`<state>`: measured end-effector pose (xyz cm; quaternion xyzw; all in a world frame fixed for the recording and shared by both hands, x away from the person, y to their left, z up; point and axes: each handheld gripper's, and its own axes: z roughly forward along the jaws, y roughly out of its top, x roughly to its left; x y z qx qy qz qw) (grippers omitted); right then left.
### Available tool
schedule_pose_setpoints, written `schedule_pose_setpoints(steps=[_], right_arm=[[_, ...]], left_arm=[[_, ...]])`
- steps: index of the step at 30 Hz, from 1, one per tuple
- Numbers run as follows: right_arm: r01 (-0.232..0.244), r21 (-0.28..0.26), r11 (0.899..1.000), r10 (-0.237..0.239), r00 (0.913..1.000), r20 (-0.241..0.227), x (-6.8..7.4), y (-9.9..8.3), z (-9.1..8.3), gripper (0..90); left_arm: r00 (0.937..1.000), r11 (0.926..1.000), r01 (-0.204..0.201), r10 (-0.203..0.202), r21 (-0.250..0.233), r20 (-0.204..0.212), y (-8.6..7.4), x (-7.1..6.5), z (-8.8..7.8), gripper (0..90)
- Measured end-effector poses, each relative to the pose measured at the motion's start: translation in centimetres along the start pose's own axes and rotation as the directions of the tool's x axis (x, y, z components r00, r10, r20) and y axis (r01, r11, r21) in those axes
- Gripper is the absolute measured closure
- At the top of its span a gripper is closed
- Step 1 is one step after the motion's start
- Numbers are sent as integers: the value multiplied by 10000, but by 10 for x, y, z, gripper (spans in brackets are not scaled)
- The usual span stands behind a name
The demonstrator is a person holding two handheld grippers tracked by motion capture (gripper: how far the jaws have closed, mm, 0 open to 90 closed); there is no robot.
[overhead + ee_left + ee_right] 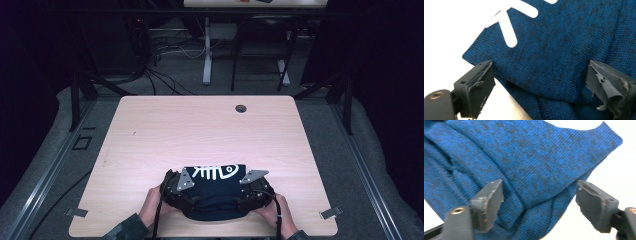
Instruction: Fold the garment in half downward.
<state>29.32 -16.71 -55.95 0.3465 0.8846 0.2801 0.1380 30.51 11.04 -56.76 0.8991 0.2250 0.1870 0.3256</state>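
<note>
A folded dark blue knit garment with a white fish-skeleton print lies near the front edge of the light wood table. My left gripper sits at the garment's left side, open, its jaws straddling the blue fabric and its folded edge. My right gripper is at the garment's right side, also open, with the fabric bunched between its wide-set jaws. A hand holds each gripper from the bottom of the high view.
A round cable hole sits near the table's far edge. Beyond the table stand a desk leg, a dark chair frame and floor cables. Metal rails run along the floor at both sides.
</note>
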Motion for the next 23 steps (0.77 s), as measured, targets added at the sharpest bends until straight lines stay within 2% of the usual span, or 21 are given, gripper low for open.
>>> schedule_pose_setpoints(steps=[3,7,11,13,16,18,23], right_arm=[[193,126,9997,-198,9987,463,2,1,-1,69],[-81,-241,9997,88,9995,313,-1,1,-6,0],[-269,-828,9962,298,9990,334,-5,1,-18,0],[-469,-1132,9925,513,9980,362,-8,0,-26,0],[-704,-1445,9870,788,9955,534,-17,-5,-37,0],[-968,-1545,9832,1077,9922,635,-22,-10,-40,0],[-1487,-1232,9812,1628,9801,1137,-45,-26,-42,0]], left_arm=[[9999,9999,97,-96,-85,66,2,1,-3,26],[9988,9971,481,-472,-586,157,5,6,-13,1],[9976,9910,691,-692,-1148,31,4,12,-25,1],[9968,9901,779,-793,-1166,-73,1,17,-28,1],[9932,9884,1088,-1125,-1063,-298,-7,28,-30,1],[9878,9854,1369,-1434,-1008,-603,-15,38,-32,1],[9729,9783,1976,-2036,-629,-1097,-36,57,-32,1]])
